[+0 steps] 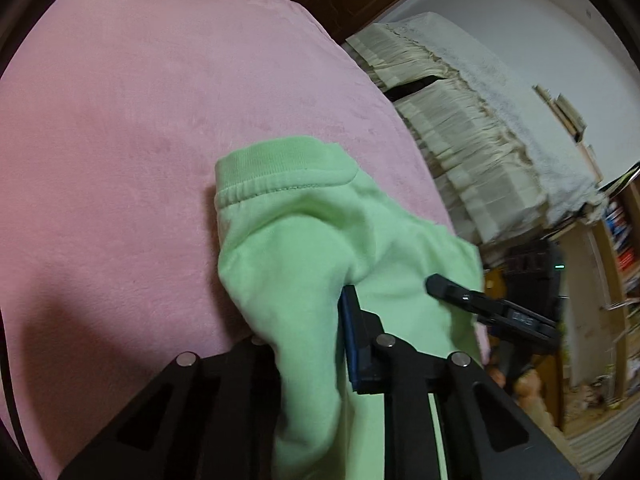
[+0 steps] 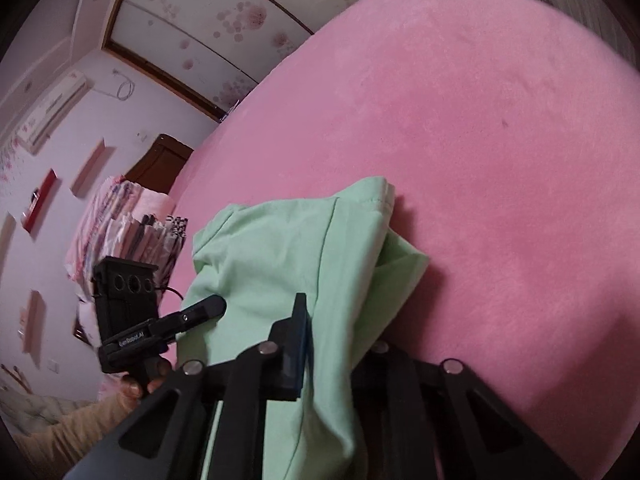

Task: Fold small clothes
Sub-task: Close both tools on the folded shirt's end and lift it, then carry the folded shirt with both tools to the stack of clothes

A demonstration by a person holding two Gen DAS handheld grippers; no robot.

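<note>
Both hand-held grippers, left [image 1: 316, 344] and right [image 2: 332, 344], clamp green garment [image 1: 304, 240] edges, probably lifting it off pink bed [image 1: 120, 120] to fold.

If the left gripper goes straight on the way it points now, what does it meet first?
The green garment it already grips fills the line ahead. Beyond its ribbed cuff, probably the pink blanket; depth is unclear.

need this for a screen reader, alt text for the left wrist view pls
The left gripper is shut on a light green garment over a pink blanket, with the right gripper pressing into the cloth from the right.
</note>
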